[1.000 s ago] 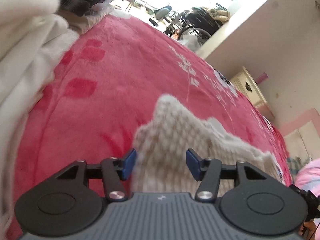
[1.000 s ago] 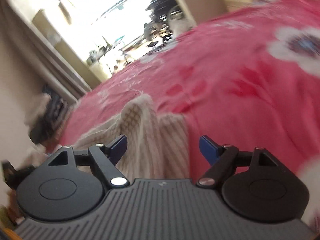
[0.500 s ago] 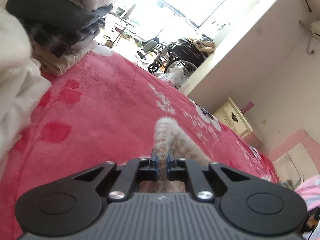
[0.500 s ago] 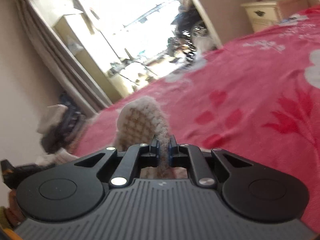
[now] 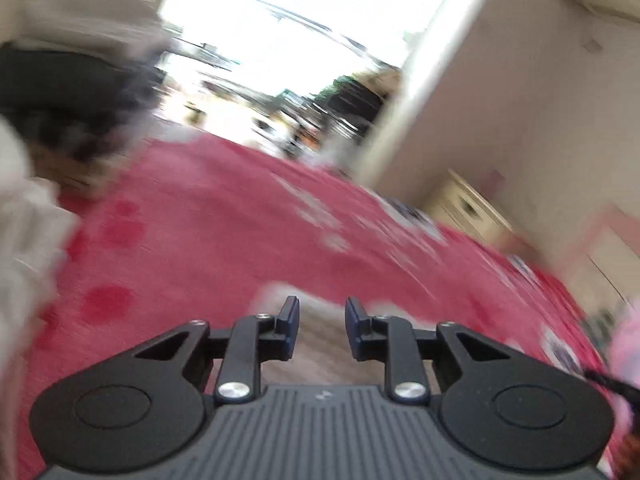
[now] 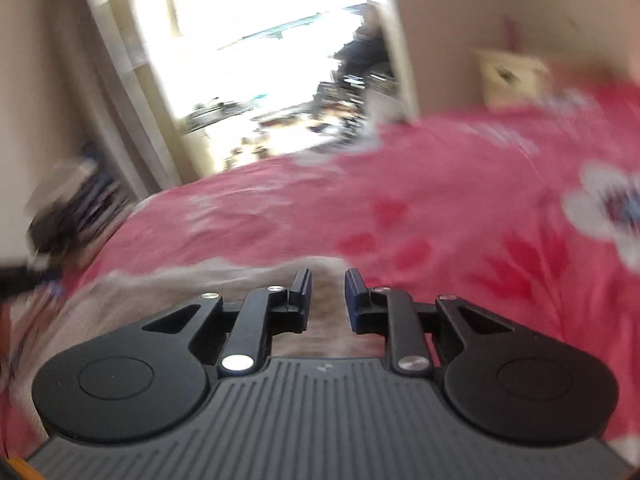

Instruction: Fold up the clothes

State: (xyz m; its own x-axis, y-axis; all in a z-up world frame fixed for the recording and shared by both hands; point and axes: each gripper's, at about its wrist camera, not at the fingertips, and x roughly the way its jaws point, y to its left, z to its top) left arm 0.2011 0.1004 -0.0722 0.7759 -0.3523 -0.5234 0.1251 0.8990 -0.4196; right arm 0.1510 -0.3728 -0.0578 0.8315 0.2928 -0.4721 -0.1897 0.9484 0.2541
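While blurred, knit garment (image 5: pixel 320 344) lies below left claw (image 5: pixel 322 318).

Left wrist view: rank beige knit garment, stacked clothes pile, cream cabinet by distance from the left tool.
1. beige knit garment, between and below the left tool fingers.
2. stacked clothes pile, far left on the bed.
3. cream cabinet, right, beyond the bed.

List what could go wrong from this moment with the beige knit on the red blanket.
1. Both claws have just been opening: the left claw and right claw show gaps, pads seemingly clear of the beige knit, so the lifted fold may drop unevenly.
2. Both views are motion-blurred; a re-grip now might miss the edge or pinch the red blanket.
3. The clothes stack sits close at left and could be bumped.
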